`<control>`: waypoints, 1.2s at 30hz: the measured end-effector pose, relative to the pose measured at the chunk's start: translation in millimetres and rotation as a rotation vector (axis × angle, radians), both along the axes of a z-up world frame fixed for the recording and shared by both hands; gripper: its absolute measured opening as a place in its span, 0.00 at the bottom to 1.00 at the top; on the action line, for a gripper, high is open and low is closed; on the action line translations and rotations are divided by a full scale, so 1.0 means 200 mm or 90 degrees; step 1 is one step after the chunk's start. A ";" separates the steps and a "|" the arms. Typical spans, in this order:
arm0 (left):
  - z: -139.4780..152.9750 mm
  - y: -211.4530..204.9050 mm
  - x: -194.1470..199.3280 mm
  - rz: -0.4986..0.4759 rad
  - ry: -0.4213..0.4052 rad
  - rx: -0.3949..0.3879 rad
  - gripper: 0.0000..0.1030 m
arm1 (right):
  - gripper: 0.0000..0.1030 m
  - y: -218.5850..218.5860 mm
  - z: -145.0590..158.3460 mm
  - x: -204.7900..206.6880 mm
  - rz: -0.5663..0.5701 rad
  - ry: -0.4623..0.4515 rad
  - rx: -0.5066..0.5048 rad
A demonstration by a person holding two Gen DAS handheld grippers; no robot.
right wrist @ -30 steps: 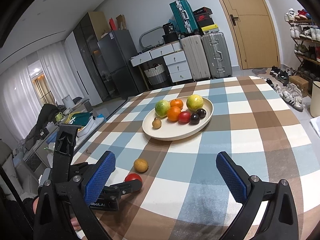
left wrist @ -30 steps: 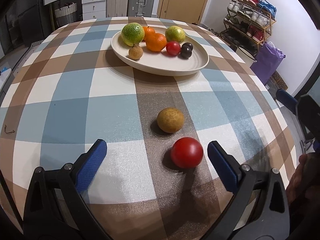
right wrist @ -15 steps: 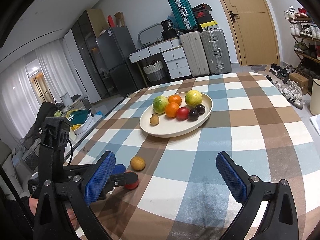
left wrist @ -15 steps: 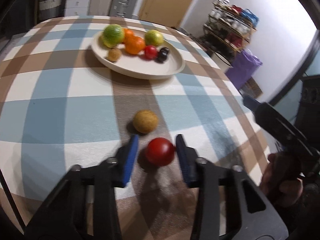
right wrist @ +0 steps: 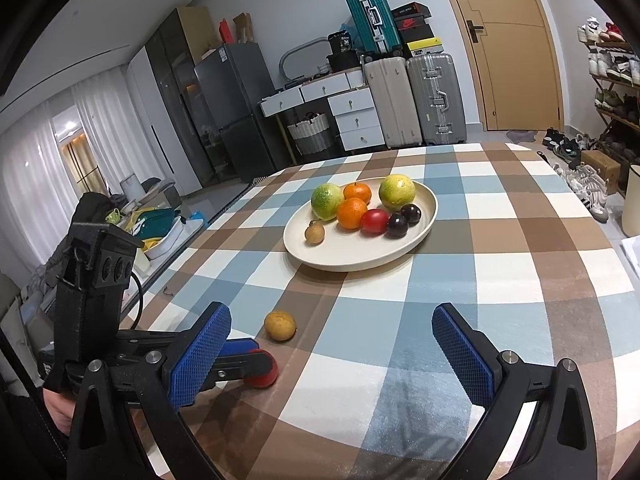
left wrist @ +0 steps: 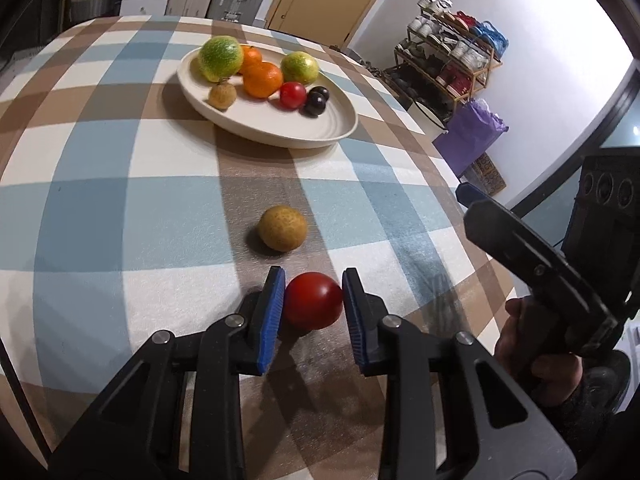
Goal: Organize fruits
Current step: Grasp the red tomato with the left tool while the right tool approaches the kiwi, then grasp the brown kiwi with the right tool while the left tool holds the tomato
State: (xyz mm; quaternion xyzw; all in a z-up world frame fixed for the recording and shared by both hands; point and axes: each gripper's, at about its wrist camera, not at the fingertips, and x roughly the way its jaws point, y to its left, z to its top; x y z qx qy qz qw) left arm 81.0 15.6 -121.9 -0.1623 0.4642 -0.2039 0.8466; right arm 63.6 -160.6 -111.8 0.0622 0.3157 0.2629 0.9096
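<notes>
A red tomato lies on the checked tablecloth near the table's front edge. My left gripper is shut on it, one blue pad pressing each side. The right wrist view shows the same grip low on the left, with only a bit of the tomato showing. Just beyond it sits a round brown fruit, untouched. Farther back a cream plate holds green citrus, oranges, a small tomato, dark plums and a small brown fruit. My right gripper hangs open above the cloth with nothing between its fingers.
The round table's edge curves away on the right, where a hand holds the right gripper's body. Beyond the table stand a shoe rack, a purple bag, suitcases and white drawers.
My left gripper went from wide open to shut on the red tomato and tilted further down. The right gripper stayed where it was, open.
</notes>
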 end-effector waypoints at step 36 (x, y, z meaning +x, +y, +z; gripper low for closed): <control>0.11 0.49 -0.08 0.122 -0.022 -0.008 0.20 | 0.94 0.40 -0.21 0.20 0.071 0.118 -0.095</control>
